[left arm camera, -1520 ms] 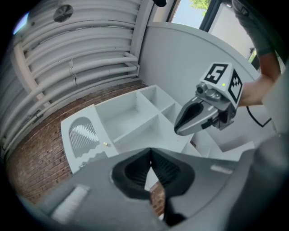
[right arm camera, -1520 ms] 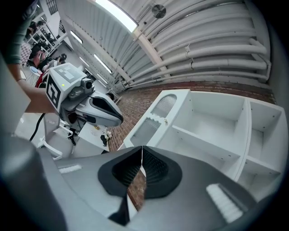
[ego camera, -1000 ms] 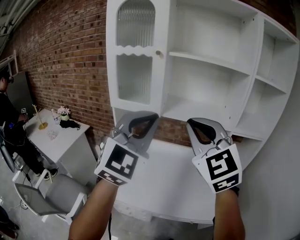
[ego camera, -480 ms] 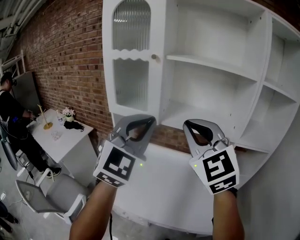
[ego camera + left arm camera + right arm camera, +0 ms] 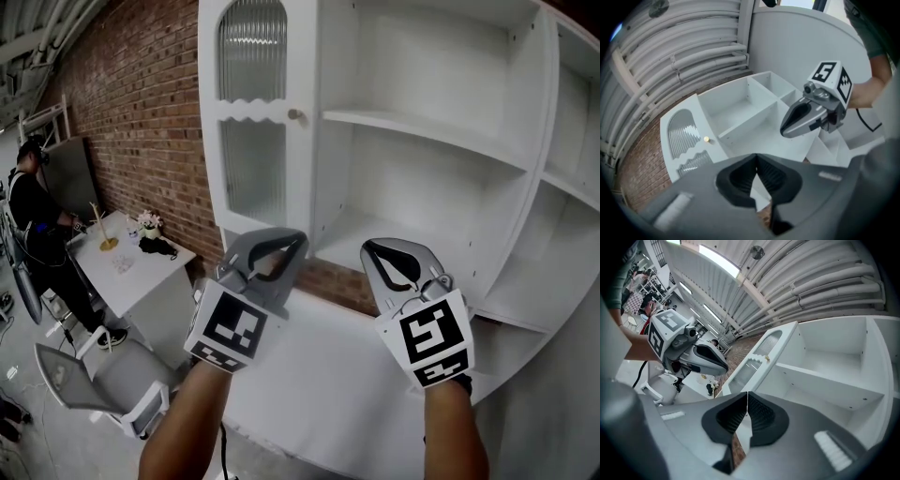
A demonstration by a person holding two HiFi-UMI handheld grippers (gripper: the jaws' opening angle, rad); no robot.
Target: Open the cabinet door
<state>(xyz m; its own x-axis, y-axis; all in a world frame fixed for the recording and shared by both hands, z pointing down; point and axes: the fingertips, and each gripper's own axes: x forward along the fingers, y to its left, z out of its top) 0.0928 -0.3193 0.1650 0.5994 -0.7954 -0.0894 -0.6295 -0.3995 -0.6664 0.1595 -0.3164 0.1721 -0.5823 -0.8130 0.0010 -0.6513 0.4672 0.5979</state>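
A white cabinet door (image 5: 255,122) with ribbed glass panels and a small round knob (image 5: 296,115) covers the cabinet's left compartment. It looks shut against the frame. The same door (image 5: 686,138) and knob (image 5: 707,139) show in the left gripper view, and the door (image 5: 757,357) in the right gripper view. My left gripper (image 5: 300,236) is shut and empty, held level below the door and to its right. Beside it my right gripper (image 5: 367,248) is also shut and empty, in front of the open shelves. Neither one touches the cabinet. Each gripper sees the other: right gripper (image 5: 811,112), left gripper (image 5: 701,359).
Open white shelves (image 5: 422,131) fill the cabinet to the right of the door, above a white counter (image 5: 328,375). A brick wall (image 5: 131,103) runs to the left. There a person (image 5: 33,216) stands at a white table (image 5: 141,272) with small items, next to a grey chair (image 5: 94,380).
Both grippers have moved level together, closer to the cabinet. The door and knob now sit further left and larger in the head view. Both pairs of jaws stayed shut.
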